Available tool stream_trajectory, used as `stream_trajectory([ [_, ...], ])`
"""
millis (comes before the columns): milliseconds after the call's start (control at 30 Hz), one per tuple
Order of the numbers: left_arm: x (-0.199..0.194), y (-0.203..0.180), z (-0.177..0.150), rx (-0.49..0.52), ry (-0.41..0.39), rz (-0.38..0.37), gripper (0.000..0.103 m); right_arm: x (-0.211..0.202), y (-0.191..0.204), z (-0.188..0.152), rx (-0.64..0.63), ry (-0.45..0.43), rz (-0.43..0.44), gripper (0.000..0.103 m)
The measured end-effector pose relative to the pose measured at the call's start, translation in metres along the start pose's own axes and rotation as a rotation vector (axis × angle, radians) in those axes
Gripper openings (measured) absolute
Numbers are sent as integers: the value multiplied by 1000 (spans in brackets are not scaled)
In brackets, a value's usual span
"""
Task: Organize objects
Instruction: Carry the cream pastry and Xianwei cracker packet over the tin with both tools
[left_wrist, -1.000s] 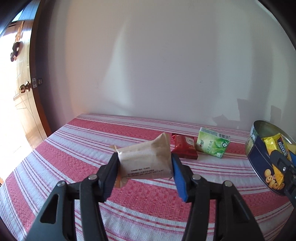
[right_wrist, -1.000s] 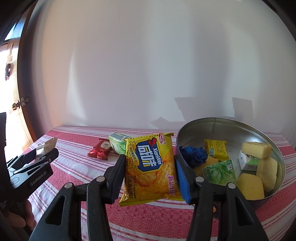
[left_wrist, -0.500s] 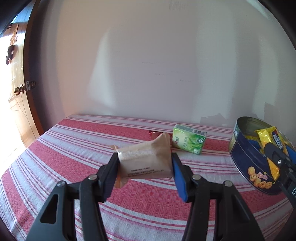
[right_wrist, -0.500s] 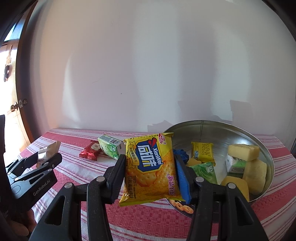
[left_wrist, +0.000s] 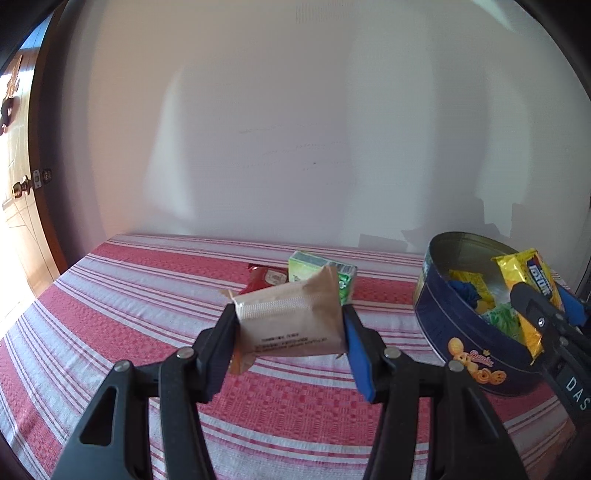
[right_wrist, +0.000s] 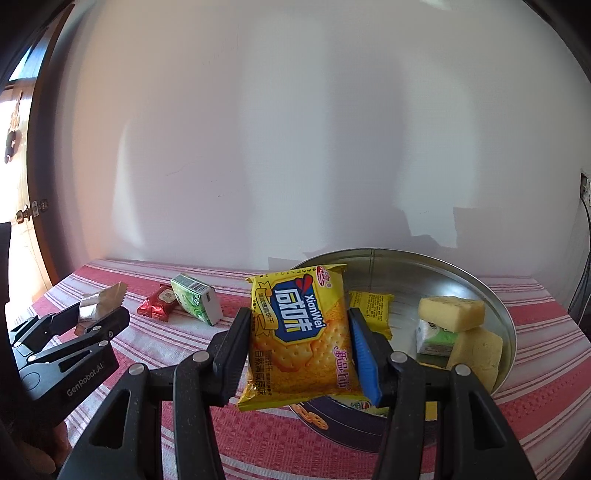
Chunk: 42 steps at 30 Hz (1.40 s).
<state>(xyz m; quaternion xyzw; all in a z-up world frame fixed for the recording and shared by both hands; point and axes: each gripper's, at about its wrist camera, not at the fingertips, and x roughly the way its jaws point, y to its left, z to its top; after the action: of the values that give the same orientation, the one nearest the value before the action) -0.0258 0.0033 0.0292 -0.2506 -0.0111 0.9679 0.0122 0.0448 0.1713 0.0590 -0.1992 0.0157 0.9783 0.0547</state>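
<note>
Over the desk (left_wrist: 129, 295), you carry both packets.
Left hand-held gripper (left_wrist: 288, 325): pinching brown packet (left_wrist: 291, 317), now nearer the tin (left_wrist: 461, 347).
Right hand-held gripper (right_wrist: 299, 332): pinching yellow cracker packet (right_wrist: 301, 332), tin closer below.

We see a matt paper packet (left_wrist: 291, 321), a glossy foil cracker pack (right_wrist: 301, 332), a shiny metal tin (right_wrist: 461, 273) — on woven cloth (left_wrist: 147, 295).

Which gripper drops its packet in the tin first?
Right. The right gripper holds the yellow cracker packet at the tin rim; the left gripper, with its tan packet, is farther off.
</note>
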Motion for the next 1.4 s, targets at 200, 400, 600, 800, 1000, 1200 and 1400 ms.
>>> stream_trajectory([
  [200,-3,-19,3,12,-8,-28,55,-1,-18,2,10,-6,-19,54],
  [400,-6,-33,7,23,-24,-51,55,-2,-31,3,14,-14,-30,54],
  [600,-9,-48,14,37,-40,-82,55,0,-44,3,23,-20,-52,54],
  [800,-9,-76,19,76,-53,-123,55,4,-67,5,54,-20,-91,54],
  [1000,-5,-106,23,121,-55,-152,55,10,-86,8,90,-12,-128,54],
  [1200,5,-129,26,145,-36,-169,55,20,-111,10,129,-6,-175,54],
  [1400,18,-148,29,161,-9,-187,55,22,-116,10,141,20,-206,54],
])
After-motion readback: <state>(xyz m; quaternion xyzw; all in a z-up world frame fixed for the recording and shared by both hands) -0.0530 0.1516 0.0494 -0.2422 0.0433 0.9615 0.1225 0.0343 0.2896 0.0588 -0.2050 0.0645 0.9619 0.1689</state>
